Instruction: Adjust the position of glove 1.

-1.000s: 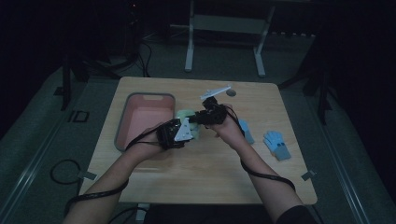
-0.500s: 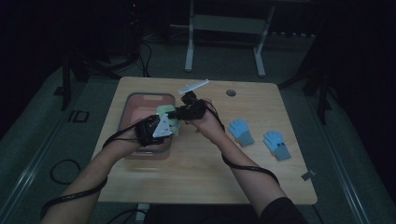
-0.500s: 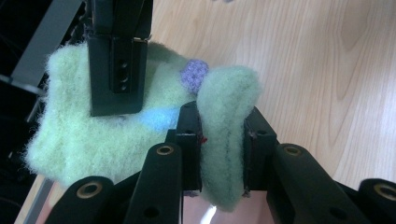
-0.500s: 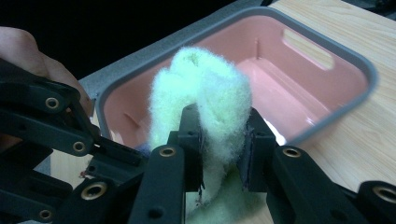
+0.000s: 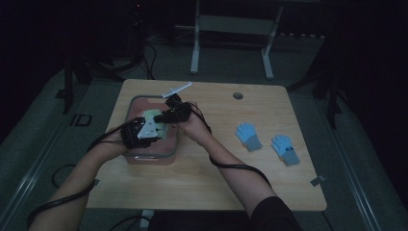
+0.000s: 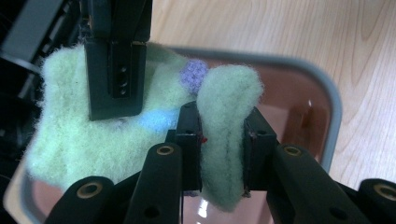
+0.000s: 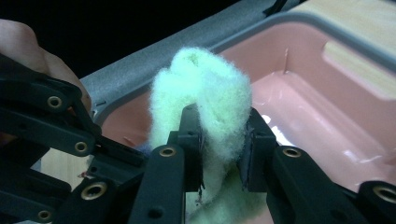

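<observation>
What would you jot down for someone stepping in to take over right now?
Left gripper: shut on a fold of the green glove.
Right gripper: shut on another part of the same glove.
Where: the glove hangs between both grippers above the pink bin at the table's left.
Two blue gloves lie loose on the table to the right, side by side.
Done: green glove picked up and brought over the bin.
Left, probably: release it into the bin, then fetch the blue ones, if they belong there too.
</observation>
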`<action>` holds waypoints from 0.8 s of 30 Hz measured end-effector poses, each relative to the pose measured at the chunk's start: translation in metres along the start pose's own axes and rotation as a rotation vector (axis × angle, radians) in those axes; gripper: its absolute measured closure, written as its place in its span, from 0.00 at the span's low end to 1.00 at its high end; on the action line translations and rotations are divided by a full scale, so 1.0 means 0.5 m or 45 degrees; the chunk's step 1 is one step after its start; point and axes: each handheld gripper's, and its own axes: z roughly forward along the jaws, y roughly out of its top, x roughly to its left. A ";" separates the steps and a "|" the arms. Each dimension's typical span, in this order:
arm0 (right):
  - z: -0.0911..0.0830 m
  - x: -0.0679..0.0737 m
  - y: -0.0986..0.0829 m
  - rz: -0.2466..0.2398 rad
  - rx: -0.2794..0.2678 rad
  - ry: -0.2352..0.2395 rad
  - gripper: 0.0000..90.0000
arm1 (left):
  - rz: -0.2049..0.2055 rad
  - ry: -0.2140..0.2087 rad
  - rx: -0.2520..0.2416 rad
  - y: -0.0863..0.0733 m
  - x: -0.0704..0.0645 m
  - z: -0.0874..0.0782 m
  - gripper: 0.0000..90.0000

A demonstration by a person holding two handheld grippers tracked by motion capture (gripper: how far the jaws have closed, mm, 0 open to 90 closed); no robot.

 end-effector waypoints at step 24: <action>0.044 -0.050 -0.056 0.070 0.113 -0.032 0.58 | -0.060 -0.210 0.224 -0.042 0.030 0.111 0.72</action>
